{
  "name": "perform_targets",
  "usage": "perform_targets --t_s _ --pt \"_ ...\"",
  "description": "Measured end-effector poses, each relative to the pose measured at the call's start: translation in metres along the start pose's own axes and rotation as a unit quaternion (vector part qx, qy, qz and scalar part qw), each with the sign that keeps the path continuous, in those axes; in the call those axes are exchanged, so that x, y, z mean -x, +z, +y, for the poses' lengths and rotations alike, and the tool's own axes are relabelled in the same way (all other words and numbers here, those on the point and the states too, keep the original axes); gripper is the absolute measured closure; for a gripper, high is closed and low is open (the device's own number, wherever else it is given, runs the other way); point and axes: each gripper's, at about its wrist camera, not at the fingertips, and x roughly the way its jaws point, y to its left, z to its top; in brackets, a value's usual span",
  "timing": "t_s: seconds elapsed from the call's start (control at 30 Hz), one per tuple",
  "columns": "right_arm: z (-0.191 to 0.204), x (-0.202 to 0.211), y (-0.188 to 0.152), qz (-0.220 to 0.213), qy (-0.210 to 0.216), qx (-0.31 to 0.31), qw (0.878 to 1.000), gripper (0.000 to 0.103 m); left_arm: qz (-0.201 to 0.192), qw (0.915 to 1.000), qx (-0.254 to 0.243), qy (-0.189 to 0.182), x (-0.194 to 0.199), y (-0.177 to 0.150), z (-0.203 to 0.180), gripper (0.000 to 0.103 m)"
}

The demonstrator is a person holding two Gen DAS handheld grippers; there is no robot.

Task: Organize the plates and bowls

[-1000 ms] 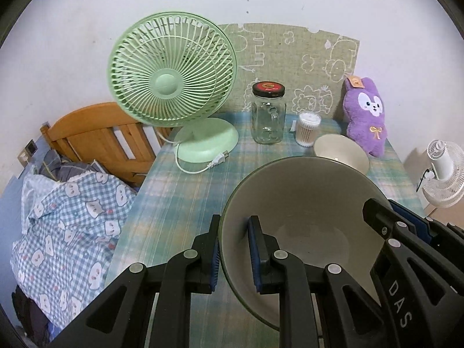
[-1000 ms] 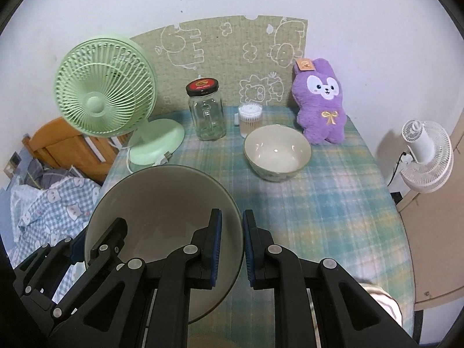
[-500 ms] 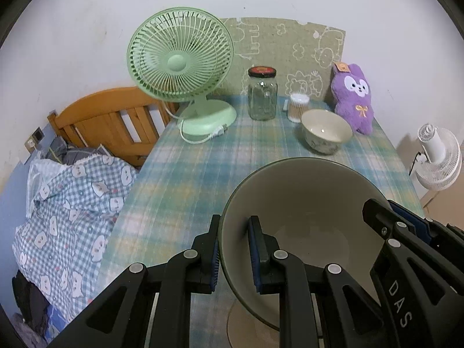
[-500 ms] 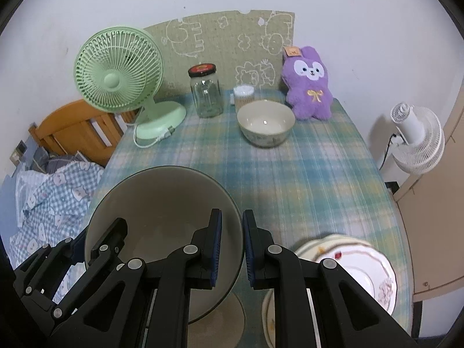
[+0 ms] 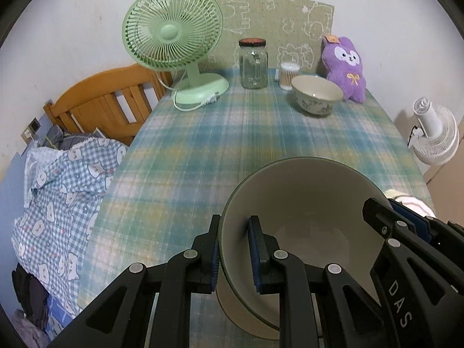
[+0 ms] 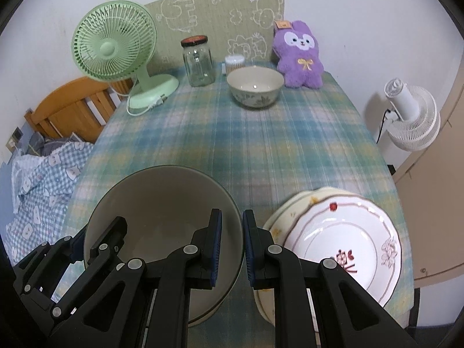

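Fingers [image 5: 258, 255] of our left gripper [image 5: 234, 253] pinch the left rim of one large grey-green bowl [image 5: 304, 217], one pad inside, one outside; our right gripper [image 6: 232, 248] clamps its opposite rim likewise, holding it near the edge of the plaid tablecloth [image 6: 275, 145]. Just right of it we count two stacked plates [image 6: 342, 243]. Well apart at the far end stand one small patterned bowl [image 6: 255, 90], one glass jar [image 6: 198, 61], one green fan [image 6: 114, 45] and one purple plush rabbit [image 6: 300, 55].

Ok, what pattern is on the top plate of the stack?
White top plate with thin reddish rim lines and floral motifs; clearest in the right wrist view.
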Motion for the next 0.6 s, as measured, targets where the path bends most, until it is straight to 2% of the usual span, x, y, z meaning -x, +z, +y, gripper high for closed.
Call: perform_targets --t_s 0.6 --pt "0.009 -0.025 -0.031 0.037 0.005 0.011 0.999 0.085 0.041 0.9991 0.007 0.008 -0.018 -0.034 0.011 0.088"
